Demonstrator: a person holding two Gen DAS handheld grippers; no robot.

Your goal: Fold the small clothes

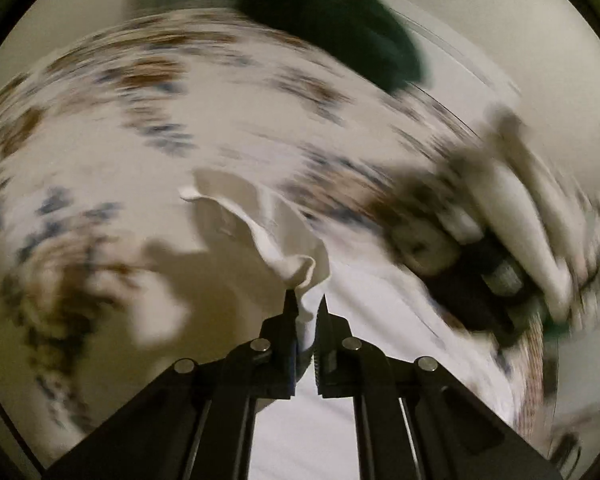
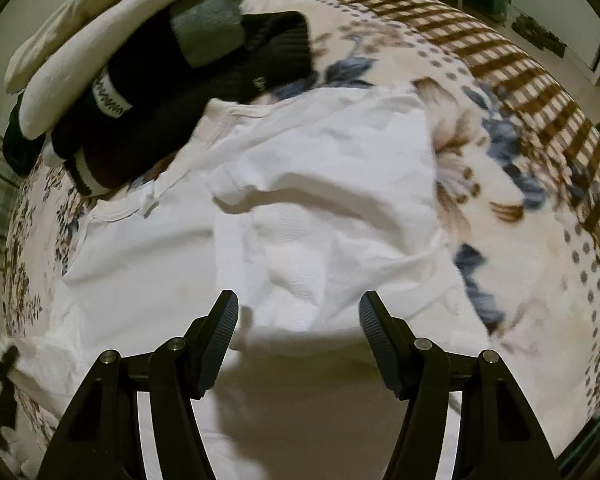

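Observation:
A white garment lies spread and wrinkled on a flowered bedspread. In the left wrist view my left gripper is shut on a bunched edge of this white garment, which rises in a fold from between the fingers; the background is smeared by motion. In the right wrist view my right gripper hangs open just over the near part of the garment, with only flat cloth below its fingers and nothing pinched.
A pile of dark and cream clothes lies at the far left of the bed, beside the white garment, and shows blurred as a pile of clothes on the right. A dark green item lies further back. Room clutter beyond the bed's edge.

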